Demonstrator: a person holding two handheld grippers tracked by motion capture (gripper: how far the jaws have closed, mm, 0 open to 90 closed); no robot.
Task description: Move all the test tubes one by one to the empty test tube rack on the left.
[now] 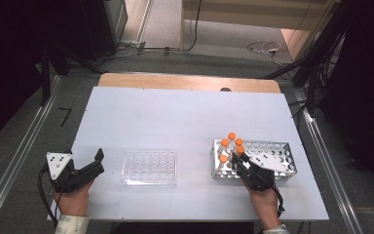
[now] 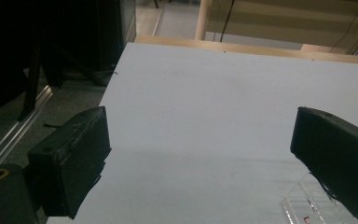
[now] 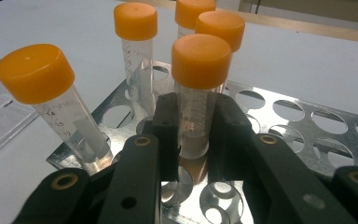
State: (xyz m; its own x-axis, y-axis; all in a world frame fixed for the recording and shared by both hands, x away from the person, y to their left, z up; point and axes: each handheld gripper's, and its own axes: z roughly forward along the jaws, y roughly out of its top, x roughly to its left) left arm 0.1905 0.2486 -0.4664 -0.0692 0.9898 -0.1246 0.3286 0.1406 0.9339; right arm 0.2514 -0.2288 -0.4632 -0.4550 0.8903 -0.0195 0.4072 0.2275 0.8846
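1. Worktop [image 1: 175,112]: smooth, matt white sheet; bare light wood along the far edge.
2. Metal rack [image 3: 307,126]: shiny, mirror-like perforated sheet metal.
3. Tubes [image 3: 193,116]: clear glossy plastic with printed scale marks; caps [image 3: 200,60] of matt orange plastic.
4. Clear rack [image 1: 149,167]: transparent glossy plastic.
5. Right hand-held gripper [image 3: 193,135]: matt black plastic jaws, brass-coloured metal inserts.
6. Left hand-held gripper [image 2: 200,163]: matt black, slightly rough jaws.
7. Floor [image 1: 24,161]: grey, rough carpet.
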